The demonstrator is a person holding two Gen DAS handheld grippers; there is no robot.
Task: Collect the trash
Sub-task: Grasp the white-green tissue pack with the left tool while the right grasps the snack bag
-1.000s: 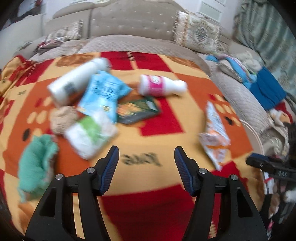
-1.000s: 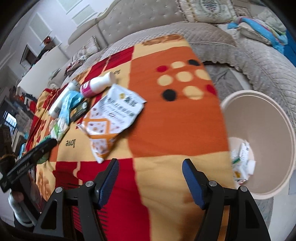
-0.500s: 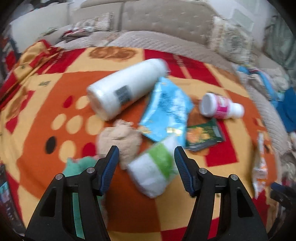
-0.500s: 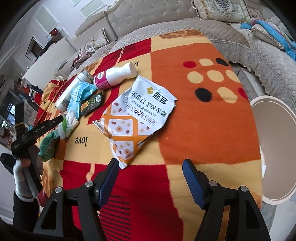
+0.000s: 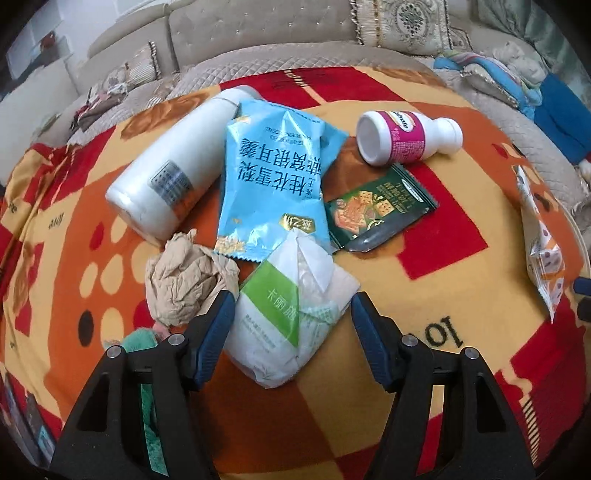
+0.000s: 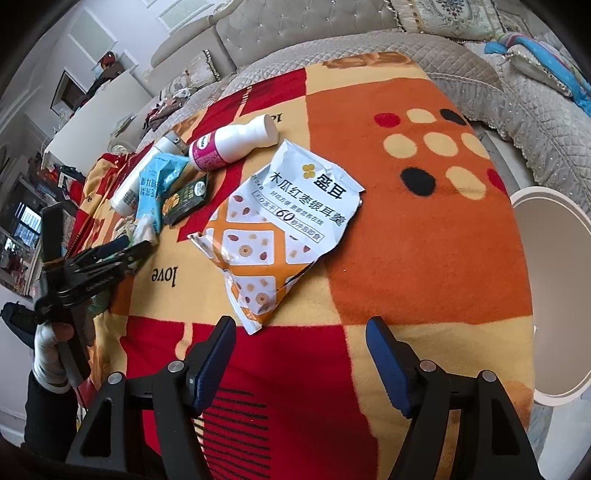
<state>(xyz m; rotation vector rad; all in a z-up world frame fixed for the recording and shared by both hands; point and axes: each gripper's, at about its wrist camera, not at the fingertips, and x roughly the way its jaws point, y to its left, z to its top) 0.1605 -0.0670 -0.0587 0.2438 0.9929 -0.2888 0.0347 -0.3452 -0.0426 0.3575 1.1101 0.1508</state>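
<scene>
Two hand-held grippers apart | left hand-held gripper (image 5: pixel 293 328) opening around tissue pack (image 5: pixel 291 325) | blanket (image 6: pixel 406 258) reads "love", possibly

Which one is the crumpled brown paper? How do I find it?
Look at the trash pile on the orange and red blanket. Left of the green and white tissue pack, below the big white bottle, sits the crumpled brown paper, the only wadded ball there.

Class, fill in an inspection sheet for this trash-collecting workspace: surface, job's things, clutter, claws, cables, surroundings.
Surface: patterned blanket, red, orange and yellow.
Job's things: tissue pack, blue packet, green packet, big white bottle, pink-labelled bottle, crumpled paper, orange-white bag, bin.
Clutter: green cloth.
Claws: left claw opening, astride the tissue pack; right claw open, empty.
Cables: nothing seen.
Surroundings: beige sofa, cushions.
</scene>
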